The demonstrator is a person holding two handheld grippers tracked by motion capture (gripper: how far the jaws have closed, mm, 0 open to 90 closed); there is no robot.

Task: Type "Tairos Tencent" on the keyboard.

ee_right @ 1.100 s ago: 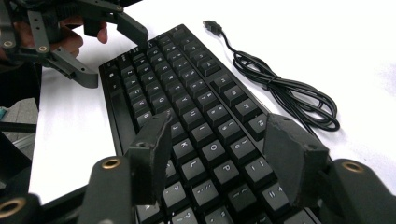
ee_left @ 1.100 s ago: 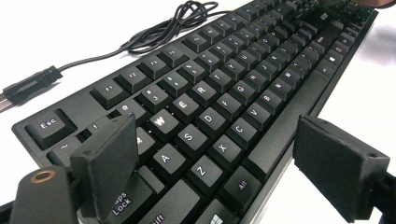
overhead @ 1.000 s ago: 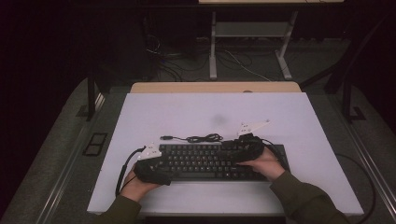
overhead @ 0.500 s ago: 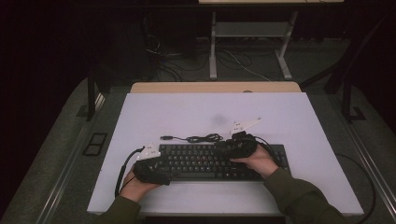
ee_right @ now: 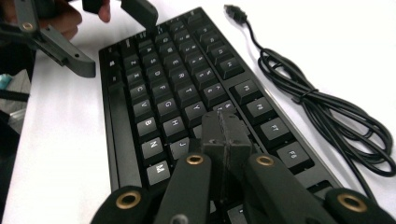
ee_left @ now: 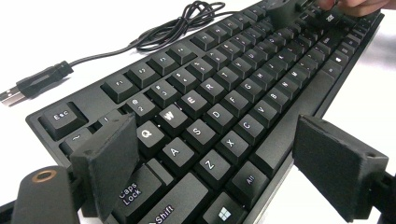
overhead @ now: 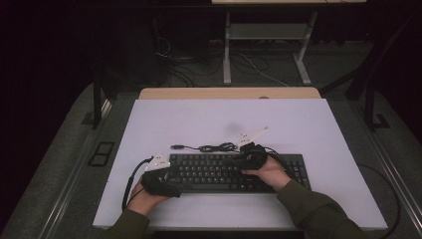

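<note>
A white worktop (overhead: 308, 124) in a dark room carries a black keyboard (overhead: 219, 172), its coiled USB cable (overhead: 214, 147) lying behind it. The left hand-held gripper (overhead: 166, 174) straddles the keyboard's left end, jaws spread wide. The right hand-held gripper (ee_right: 224, 128) has just clenched empty over the middle keys, likely to press one. No containers.

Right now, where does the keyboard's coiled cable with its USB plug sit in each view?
High view: the cable lies on the white table just behind the keyboard, plug to the left.
Left gripper view: cable top centre, plug at the left edge.
Right gripper view: cable along the right side, plug at the top.
Shared landmark: the keyboard's function-key row, beside the cable.
</note>
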